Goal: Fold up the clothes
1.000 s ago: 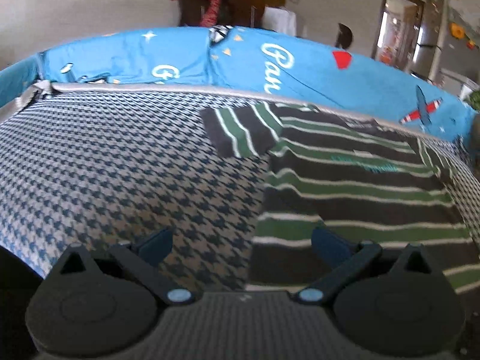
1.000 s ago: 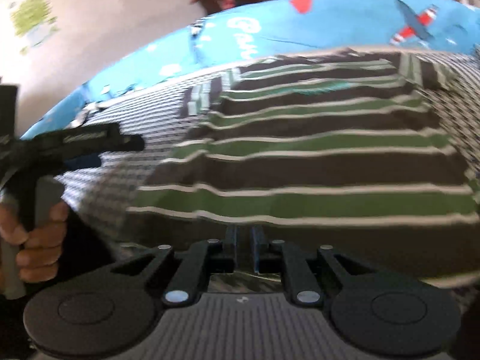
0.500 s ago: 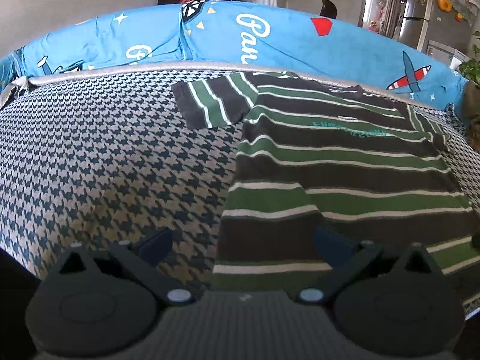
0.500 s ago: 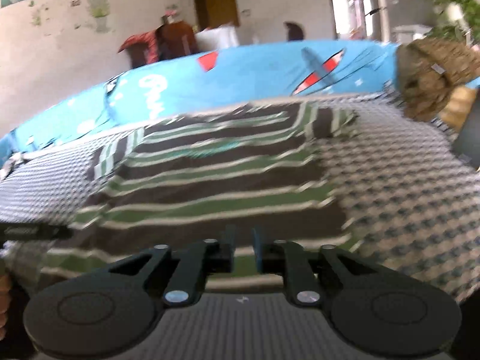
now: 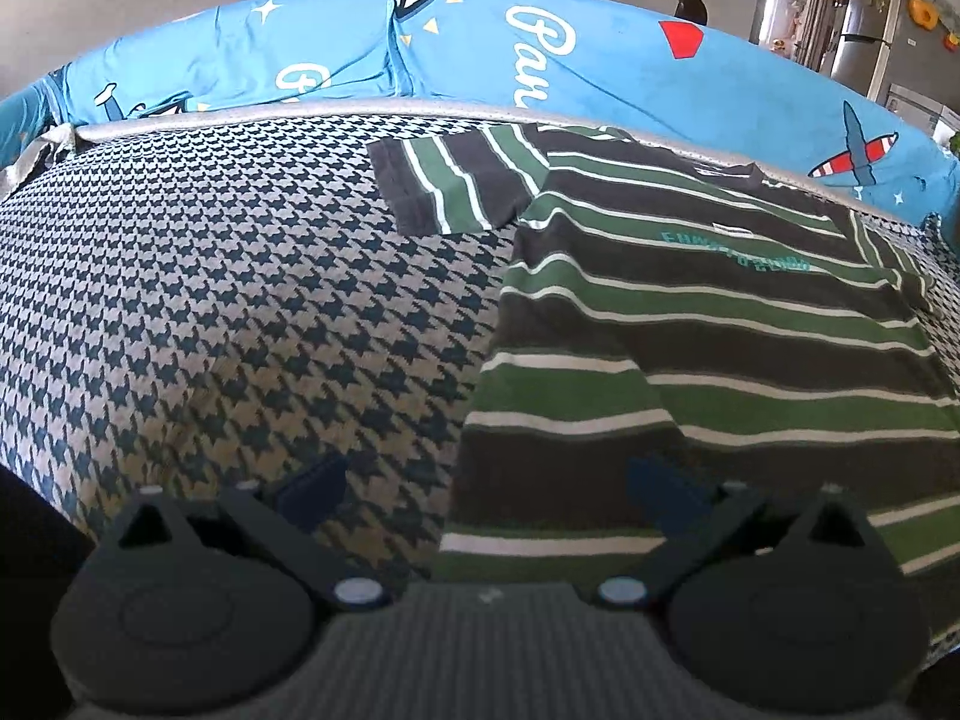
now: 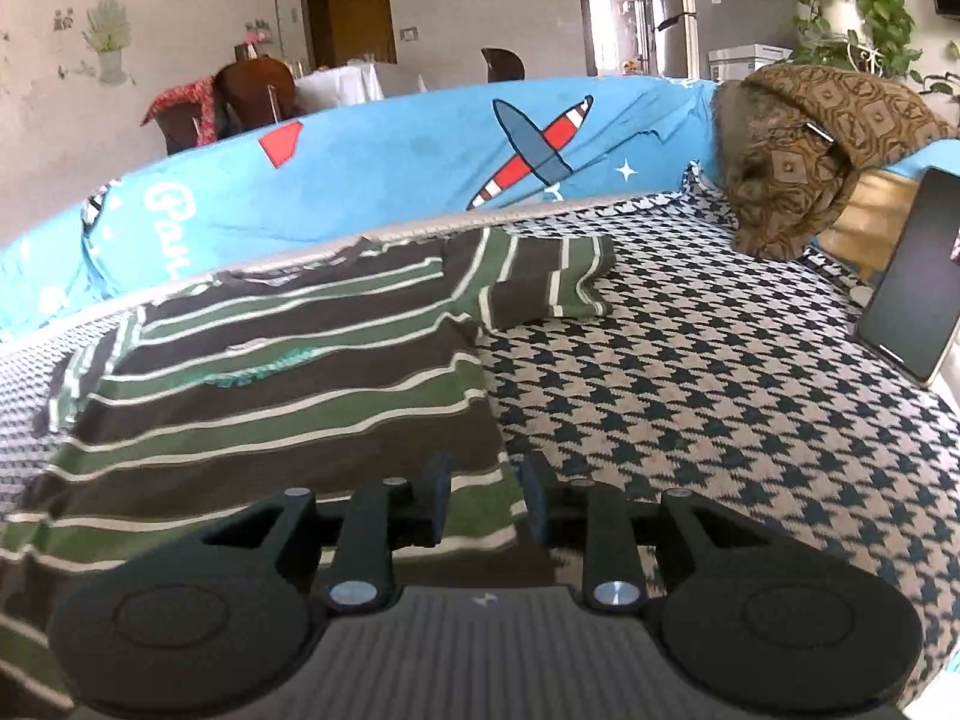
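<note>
One striped shirt [image 5: 708,324] lies flat on the checked bed cover [image 5: 240,300], collar toward the blue cushion [image 5: 540,54], both sleeves spread. I judge it light, soft and floppy, likely to sag if lifted from one point, so I would pinch the hem corners. My left gripper [image 5: 486,489] hovers low over the hem's left corner, jaws spread wide and holding nothing. My right gripper [image 6: 486,495] sits at the right corner, jaws parted a little, gripping nothing.

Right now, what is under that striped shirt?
The striped shirt lies flat on a houndstooth cover, which shows all around it. Anything directly beneath is hidden.
</note>
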The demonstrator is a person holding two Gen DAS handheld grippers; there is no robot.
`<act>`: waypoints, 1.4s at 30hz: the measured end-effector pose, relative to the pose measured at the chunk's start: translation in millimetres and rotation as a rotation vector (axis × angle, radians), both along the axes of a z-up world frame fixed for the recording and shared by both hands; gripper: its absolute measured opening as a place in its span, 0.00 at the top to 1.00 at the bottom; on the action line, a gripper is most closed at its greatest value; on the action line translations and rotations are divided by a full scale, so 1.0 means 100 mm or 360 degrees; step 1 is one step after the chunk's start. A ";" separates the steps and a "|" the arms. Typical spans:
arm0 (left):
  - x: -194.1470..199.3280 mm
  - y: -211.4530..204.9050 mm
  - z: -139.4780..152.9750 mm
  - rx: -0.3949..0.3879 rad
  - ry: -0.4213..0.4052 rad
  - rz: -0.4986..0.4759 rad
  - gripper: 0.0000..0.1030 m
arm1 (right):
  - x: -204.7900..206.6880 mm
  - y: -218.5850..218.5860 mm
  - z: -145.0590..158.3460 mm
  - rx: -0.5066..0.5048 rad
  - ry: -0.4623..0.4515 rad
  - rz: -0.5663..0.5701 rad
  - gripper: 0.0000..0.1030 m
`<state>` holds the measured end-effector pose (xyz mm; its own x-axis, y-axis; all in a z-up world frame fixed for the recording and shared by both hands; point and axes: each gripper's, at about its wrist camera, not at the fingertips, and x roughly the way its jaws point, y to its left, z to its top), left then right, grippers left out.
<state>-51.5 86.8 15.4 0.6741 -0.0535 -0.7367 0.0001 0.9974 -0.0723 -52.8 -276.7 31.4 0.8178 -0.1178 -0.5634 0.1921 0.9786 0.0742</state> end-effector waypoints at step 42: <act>0.01 0.03 -0.11 0.0425 0.0035 0.0223 0.00 | -0.33 -0.11 0.05 -0.0050 -0.0034 -0.0181 0.91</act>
<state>-50.5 90.2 4.4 0.6450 0.2362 -0.7267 -0.1373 0.9714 0.1938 -85.6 -287.7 36.9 0.8097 -0.2279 -0.5408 0.3009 0.9524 0.0491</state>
